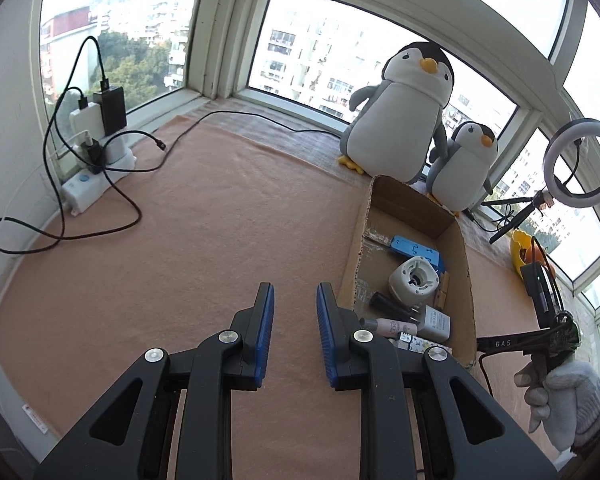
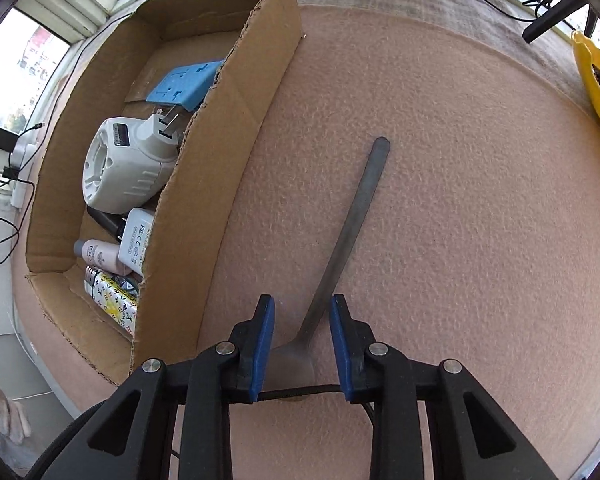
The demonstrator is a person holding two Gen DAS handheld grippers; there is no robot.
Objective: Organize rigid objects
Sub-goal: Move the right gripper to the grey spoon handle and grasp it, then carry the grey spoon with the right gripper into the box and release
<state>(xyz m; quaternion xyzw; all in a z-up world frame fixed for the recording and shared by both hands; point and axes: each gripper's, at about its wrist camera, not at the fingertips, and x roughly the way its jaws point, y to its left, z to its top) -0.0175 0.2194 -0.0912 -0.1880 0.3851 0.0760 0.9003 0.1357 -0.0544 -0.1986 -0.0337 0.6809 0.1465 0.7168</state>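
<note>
A metal spoon [image 2: 352, 224] lies on the pink cloth to the right of a cardboard box [image 2: 228, 152]. My right gripper [image 2: 303, 320] points down over it, with the spoon's neck and bowl between the blue pads. A gap shows at the right pad, so it reads open. The box holds a white round device [image 2: 120, 168], a blue block [image 2: 184, 84], a white charger [image 2: 136, 240], a small bottle [image 2: 100, 254] and a patterned lighter [image 2: 112, 300]. My left gripper [image 1: 296, 296] hovers left of the box [image 1: 466, 280], open and empty. A gloved hand [image 1: 560, 392] holds the right tool.
Two plush penguins [image 1: 400, 108] stand behind the box by the window. A power strip [image 1: 96, 168] with chargers and black cables sits at the far left. A ring light [image 1: 580, 160] and a yellow bowl [image 2: 596, 88] are at the right.
</note>
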